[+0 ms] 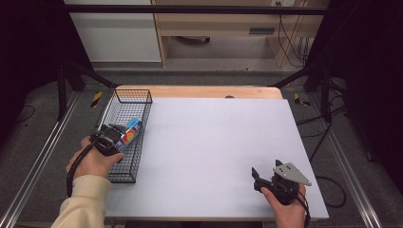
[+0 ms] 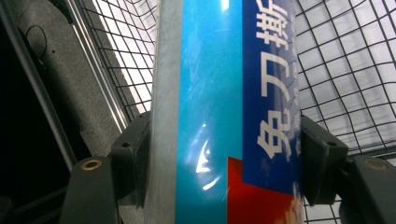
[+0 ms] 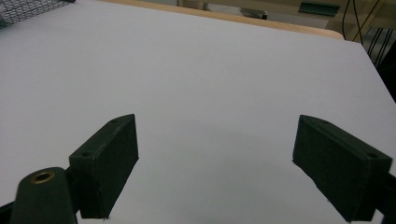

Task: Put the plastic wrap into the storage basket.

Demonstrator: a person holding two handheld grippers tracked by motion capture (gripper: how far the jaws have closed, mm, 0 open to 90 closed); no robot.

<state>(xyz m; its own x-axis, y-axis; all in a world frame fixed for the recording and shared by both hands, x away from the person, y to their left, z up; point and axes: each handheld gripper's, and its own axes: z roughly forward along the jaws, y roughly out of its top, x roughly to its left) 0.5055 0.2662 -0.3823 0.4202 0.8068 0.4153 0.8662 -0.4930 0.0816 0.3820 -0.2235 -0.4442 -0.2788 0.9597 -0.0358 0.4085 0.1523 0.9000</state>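
Observation:
A blue, teal and red packet (image 1: 131,129) with white printed characters is held over the black wire basket (image 1: 121,108) at the table's left edge. My left gripper (image 1: 119,136) is shut on it, and in the left gripper view the packet (image 2: 224,107) stands between both jaws with the basket mesh (image 2: 345,70) behind it. My right gripper (image 1: 259,176) rests near the table's front right corner. In the right gripper view it (image 3: 215,158) is open, its jaws wide apart over the bare white tabletop (image 3: 205,79).
The white tabletop (image 1: 214,142) stretches between the two hands. A wooden strip (image 1: 199,91) runs along its far edge. Black frame posts (image 1: 62,90) stand at both sides, and cables (image 1: 328,137) trail on the floor at the right.

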